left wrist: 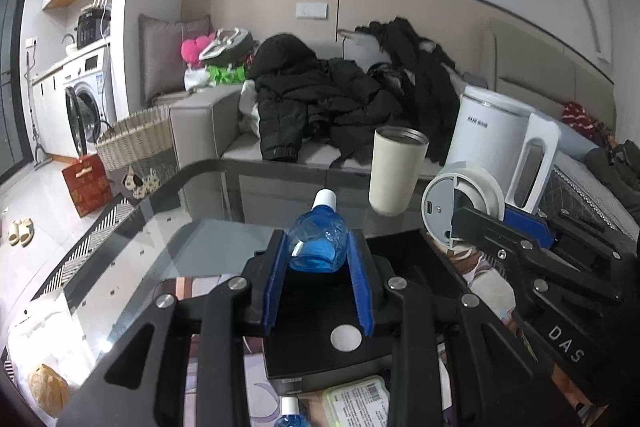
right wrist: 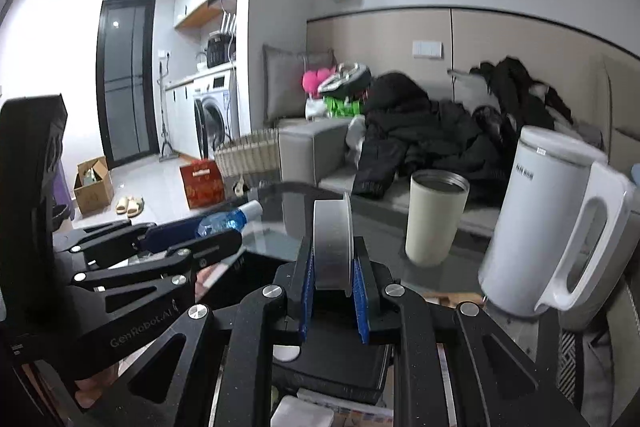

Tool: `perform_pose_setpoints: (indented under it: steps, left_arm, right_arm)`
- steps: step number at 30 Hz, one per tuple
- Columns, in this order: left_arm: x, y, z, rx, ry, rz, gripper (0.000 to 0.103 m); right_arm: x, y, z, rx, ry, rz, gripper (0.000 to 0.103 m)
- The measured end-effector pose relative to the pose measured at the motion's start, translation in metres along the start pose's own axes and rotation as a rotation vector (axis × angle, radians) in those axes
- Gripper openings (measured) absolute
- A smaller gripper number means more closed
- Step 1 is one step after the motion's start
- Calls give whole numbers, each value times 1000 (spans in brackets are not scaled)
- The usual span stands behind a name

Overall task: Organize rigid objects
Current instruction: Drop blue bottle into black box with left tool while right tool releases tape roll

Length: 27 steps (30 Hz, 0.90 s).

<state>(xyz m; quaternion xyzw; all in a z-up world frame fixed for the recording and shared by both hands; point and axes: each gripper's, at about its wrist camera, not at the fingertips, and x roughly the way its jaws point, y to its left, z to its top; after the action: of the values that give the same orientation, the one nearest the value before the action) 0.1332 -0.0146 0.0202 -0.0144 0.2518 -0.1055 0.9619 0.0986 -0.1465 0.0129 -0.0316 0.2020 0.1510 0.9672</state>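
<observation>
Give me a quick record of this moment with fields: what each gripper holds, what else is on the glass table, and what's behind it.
left gripper: shut on the blue bottle, white cap pointing away
right gripper: shut on the round white and grey device, held on edge
glass table: cream tumbler without a lid, white kettle beside it
behind table: grey sofa piled with black coats
floor: wicker basket, red box
</observation>
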Motion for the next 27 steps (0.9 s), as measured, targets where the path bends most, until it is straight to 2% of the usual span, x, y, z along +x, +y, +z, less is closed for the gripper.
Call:
perform_pose_setpoints:
  steps: [5, 11, 18, 22, 27]
  left_arm:
    - [19, 1, -4, -11, 99, -8, 29]
    - [42, 2, -16, -7, 220, 15, 29]
    - [62, 0, -28, -17, 326, 3, 29]
    - [65, -4, -30, 10, 336, 15, 29]
    - [64, -5, -31, 10, 347, 2, 29]
  right_arm:
    - [11, -4, -5, 13, 72, 8, 17]
    - [46, -12, -19, 64, 265, 32, 17]
    - [63, -13, -32, 86, 379, 54, 17]
    - [69, -13, -38, 98, 419, 61, 17]
    - [70, -12, -38, 93, 428, 60, 17]
